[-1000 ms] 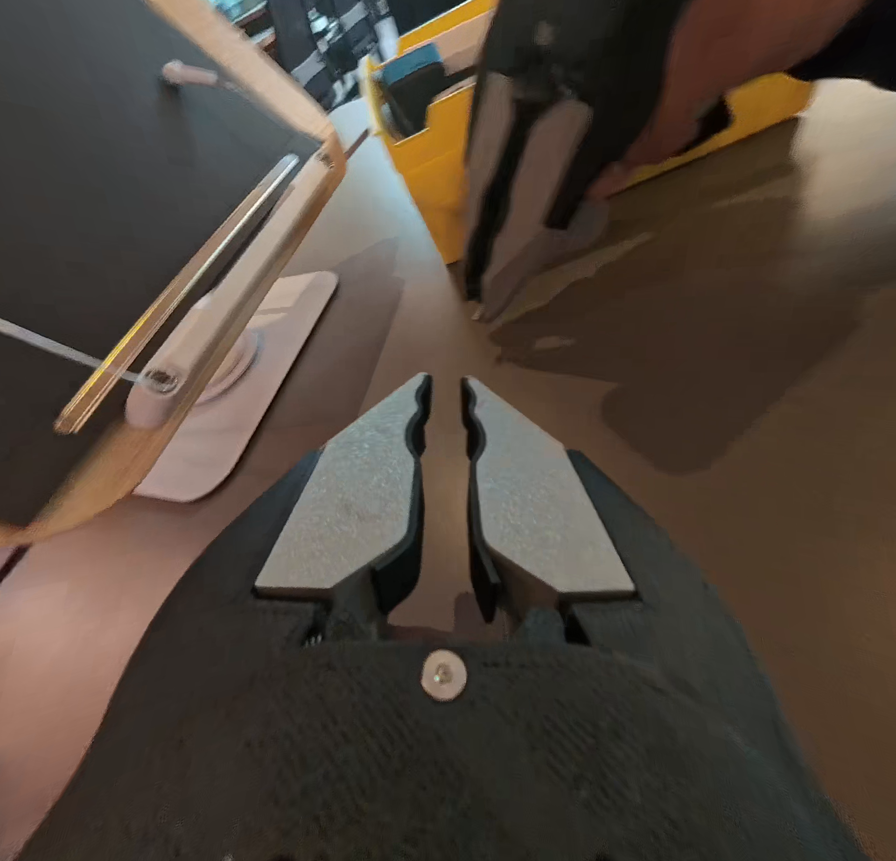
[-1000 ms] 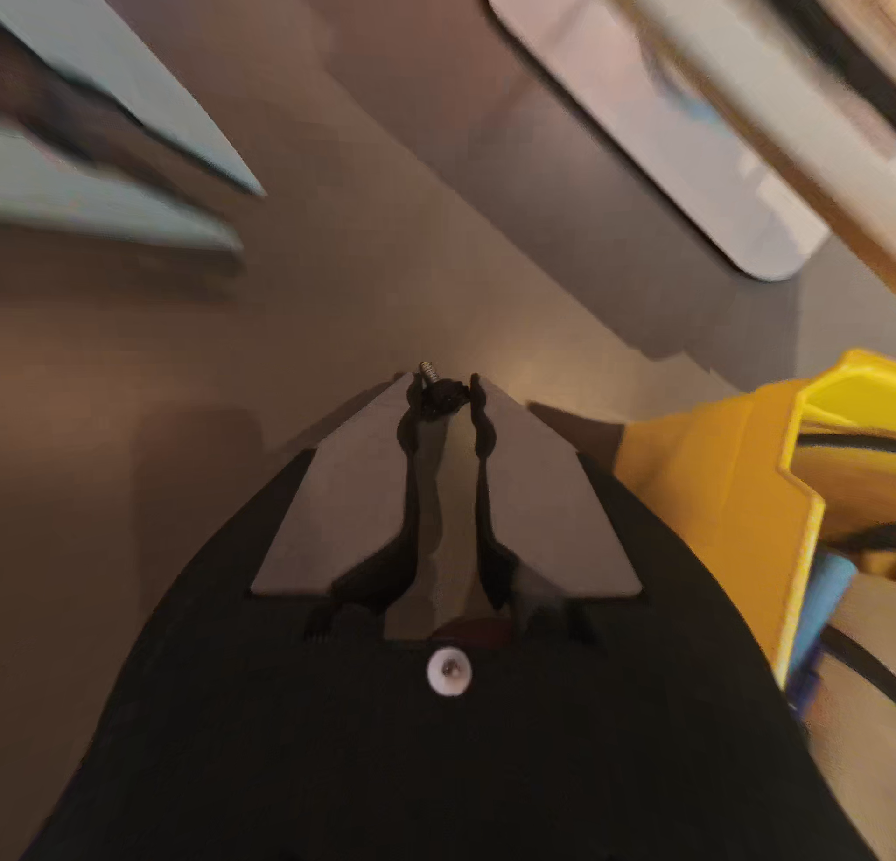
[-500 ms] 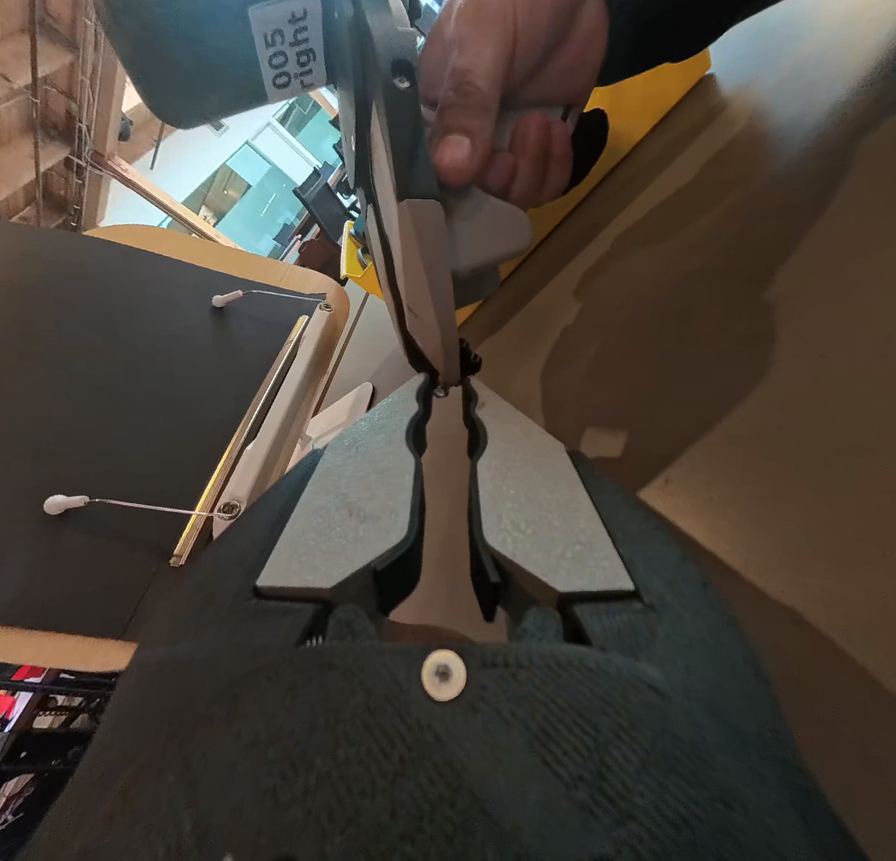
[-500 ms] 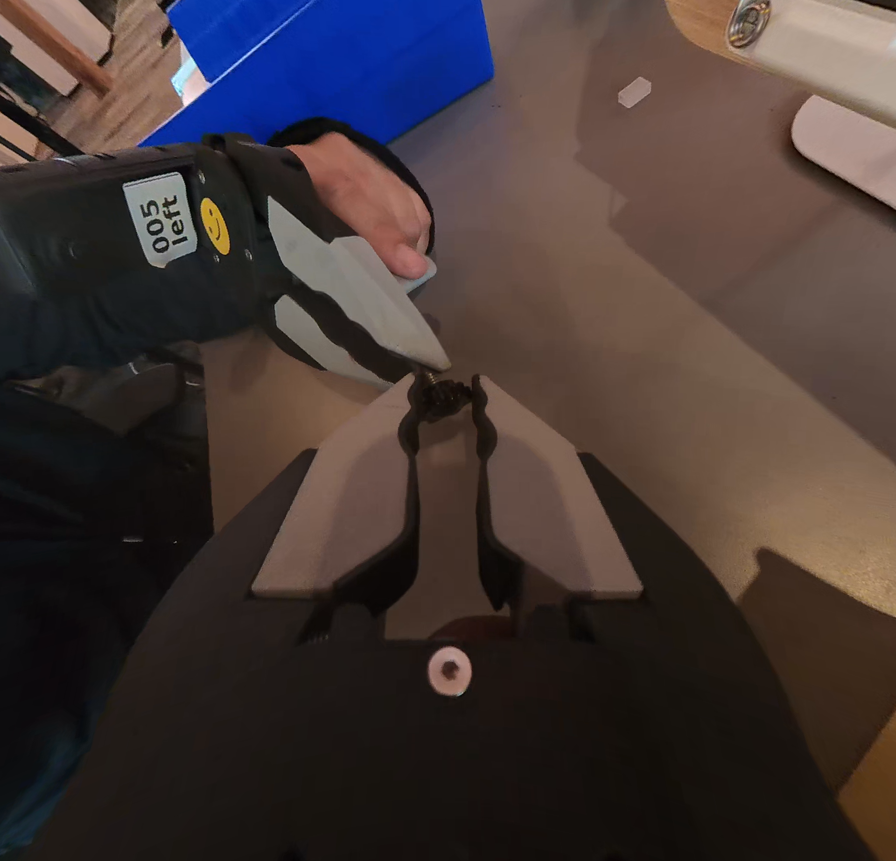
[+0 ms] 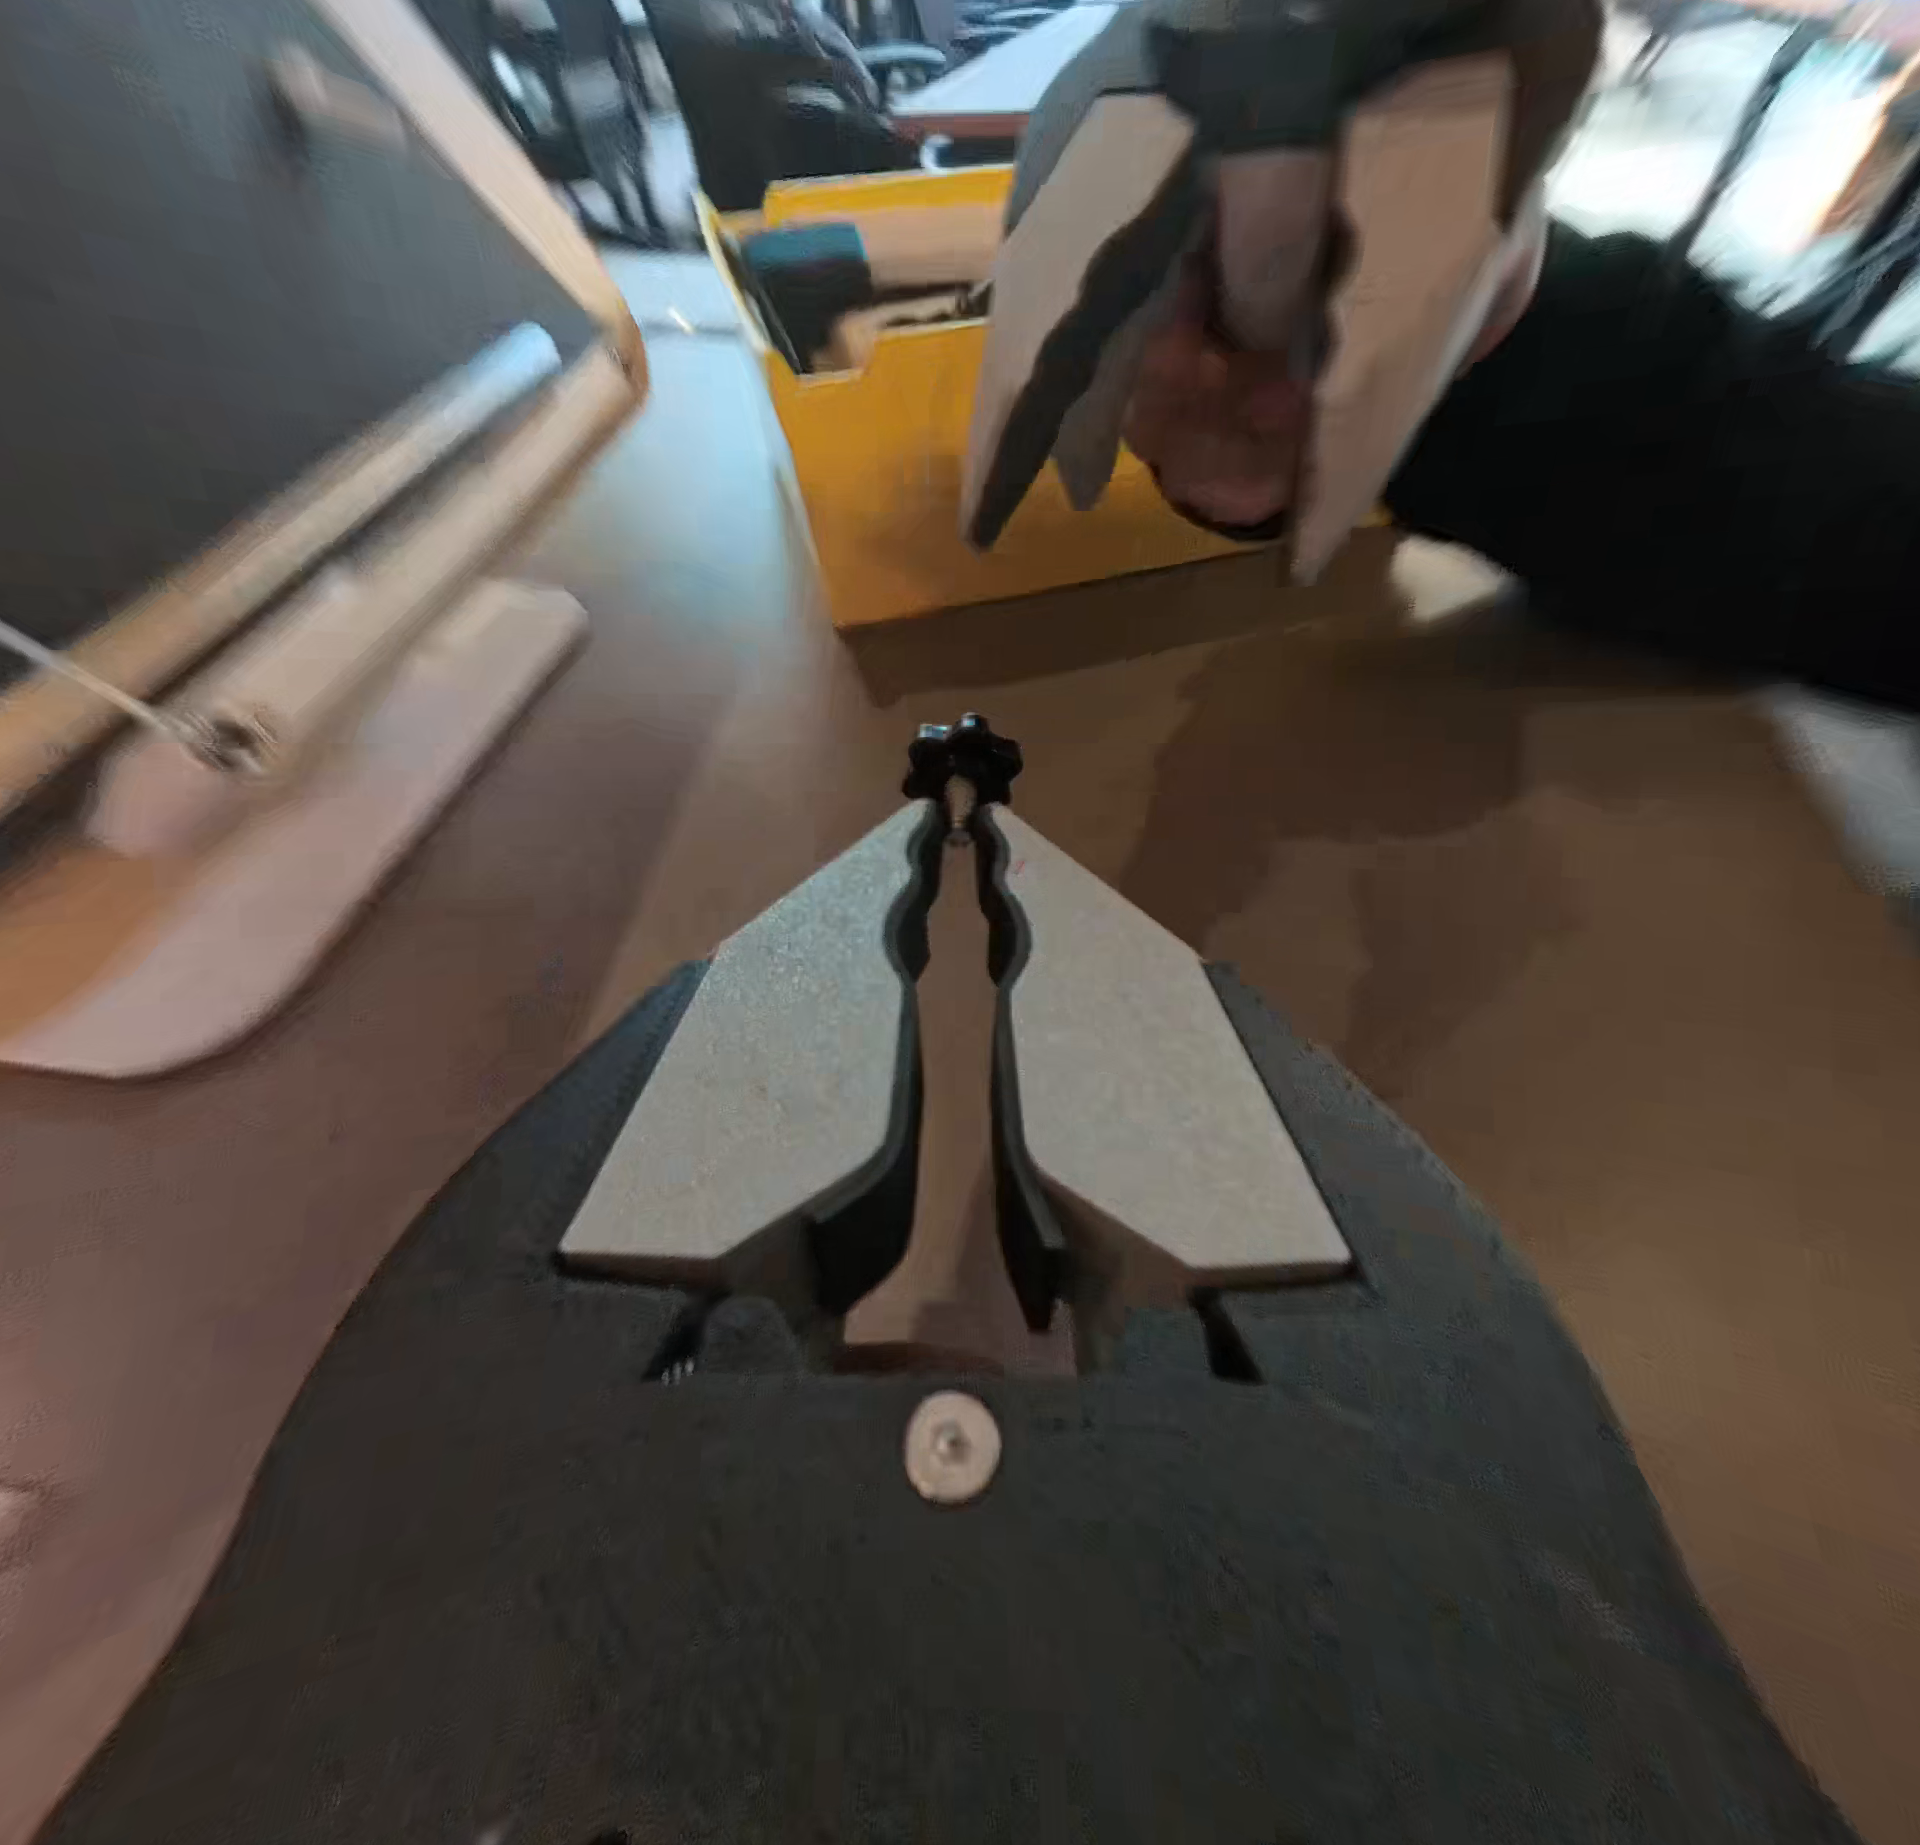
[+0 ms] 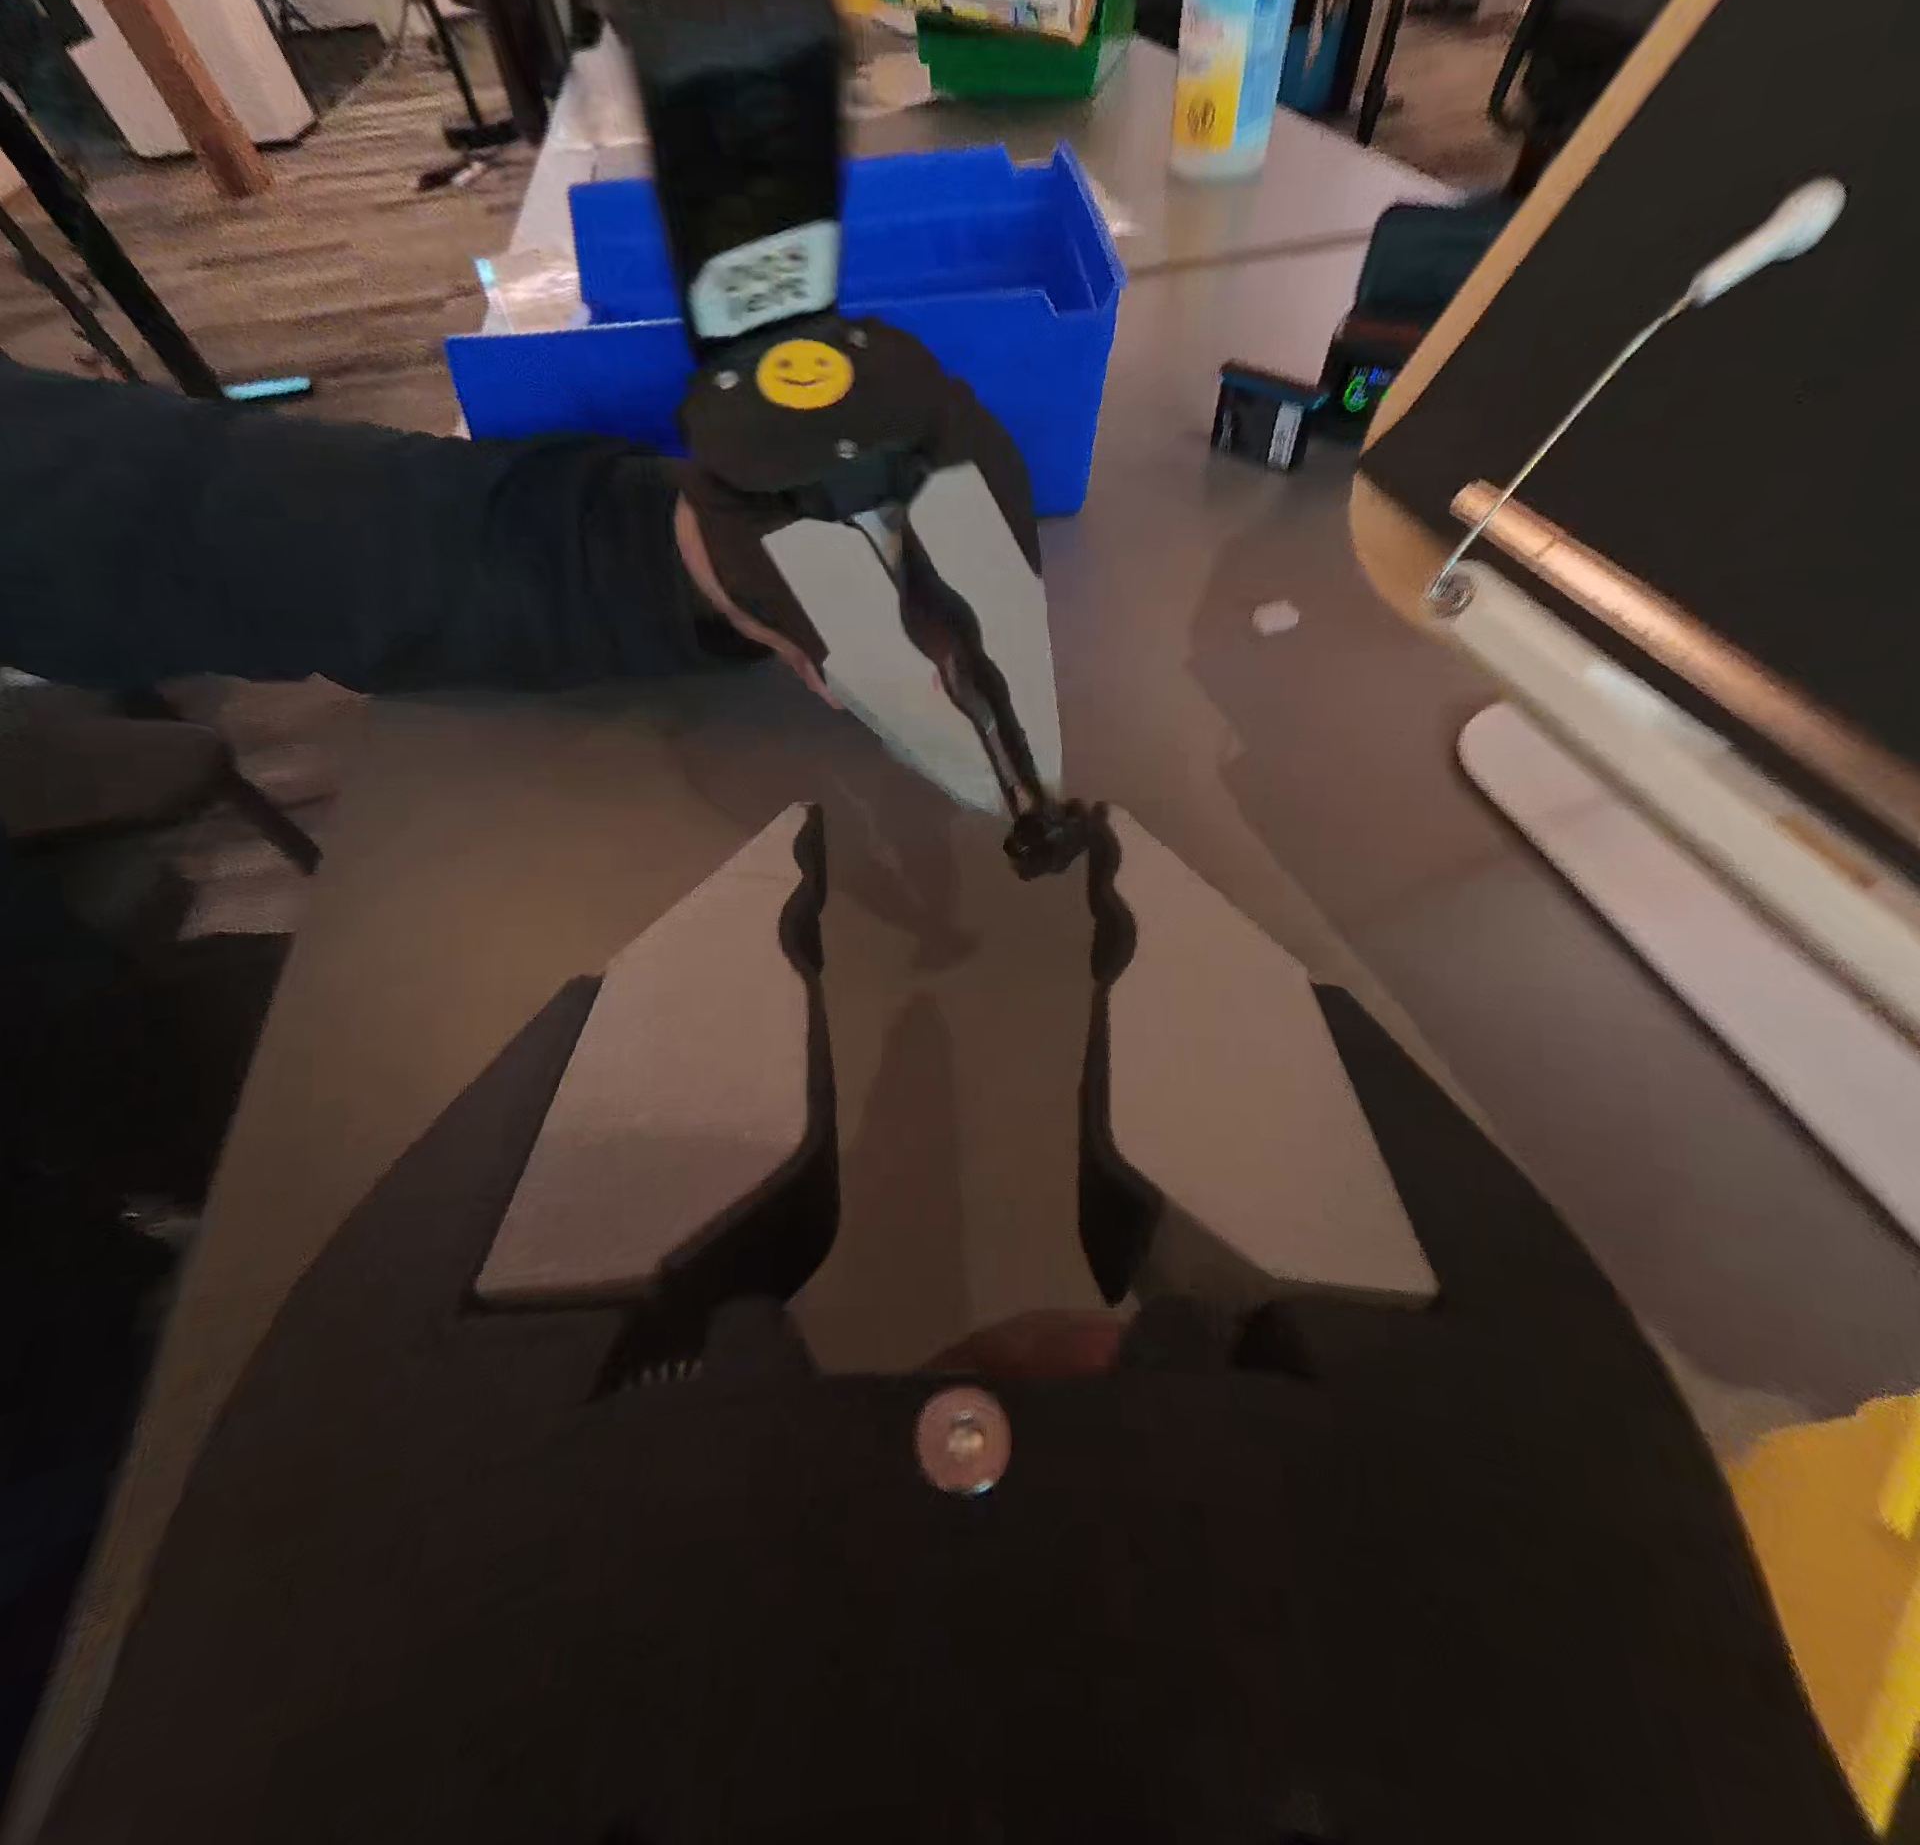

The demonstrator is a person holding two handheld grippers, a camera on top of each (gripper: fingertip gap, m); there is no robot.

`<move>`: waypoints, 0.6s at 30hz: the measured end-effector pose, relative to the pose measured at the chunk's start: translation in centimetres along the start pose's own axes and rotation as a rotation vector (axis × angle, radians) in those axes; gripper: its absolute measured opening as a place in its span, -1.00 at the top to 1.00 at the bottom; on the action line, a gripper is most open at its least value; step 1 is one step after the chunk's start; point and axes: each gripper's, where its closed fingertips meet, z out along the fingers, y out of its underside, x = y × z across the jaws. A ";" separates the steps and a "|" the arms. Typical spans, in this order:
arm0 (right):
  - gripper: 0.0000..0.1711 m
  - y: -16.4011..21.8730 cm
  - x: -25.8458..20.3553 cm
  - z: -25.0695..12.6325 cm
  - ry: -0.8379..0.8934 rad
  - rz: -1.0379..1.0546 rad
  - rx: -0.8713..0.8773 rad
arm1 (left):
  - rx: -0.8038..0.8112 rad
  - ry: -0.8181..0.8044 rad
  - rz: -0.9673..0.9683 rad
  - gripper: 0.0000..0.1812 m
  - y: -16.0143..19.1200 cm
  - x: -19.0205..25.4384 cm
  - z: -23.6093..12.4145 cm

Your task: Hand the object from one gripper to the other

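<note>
Over a brown table [image 5: 1558, 1068], my left tongs [image 5: 958, 821] pinch the threaded stem of a small black knob screw [image 5: 962, 756] right at their tips, the star-shaped head poking out beyond them toward 12 o'clock. In my left wrist view, a tilted black board with a wooden edge [image 5: 260, 268] on a pale stand [image 5: 312, 808] fills 9 to 10 o'clock. A yellow bin [image 5: 914, 465] sits at 12 o'clock behind the screw. My right tongs [image 5: 1138, 548] hang at 1 o'clock, blurred, fingers spread wide and holding nothing, clear of the screw.

In my right wrist view, my dark sleeve [image 6: 312, 538] reaches in from 9 o'clock. The left tongs [image 6: 1023, 793] point down from 12 o'clock, closed on the screw [image 6: 1049, 839]. That screw sits just inside my right tongs' [image 6: 956, 819] right finger [image 6: 1195, 1047]; whether they touch, I cannot tell. The right tongs are wide open here. A blue bin [image 6: 1039, 341] stands at 12 o'clock behind the left tongs. The board [image 6: 1714, 289] and its stand [image 6: 1662, 912] occupy 2 to 3 o'clock, and a yellow corner shows at 4 o'clock.
</note>
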 end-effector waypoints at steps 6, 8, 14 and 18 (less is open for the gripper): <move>0.36 1.1 -0.2 0.7 0.107 -0.241 -0.062 | -0.025 0.210 -0.361 0.96 0.4 1.8 0.0; 0.36 1.5 -0.7 1.3 0.115 -0.306 -0.085 | -0.010 0.305 -0.483 0.96 -0.1 2.9 -0.1; 0.71 2.6 -1.0 2.4 0.188 -0.498 -0.171 | 0.004 0.395 -0.598 0.96 -0.3 3.7 -0.4; 0.76 3.1 -1.0 2.7 0.189 -0.517 -0.190 | 0.047 0.460 -0.646 0.97 -1.1 4.1 -0.8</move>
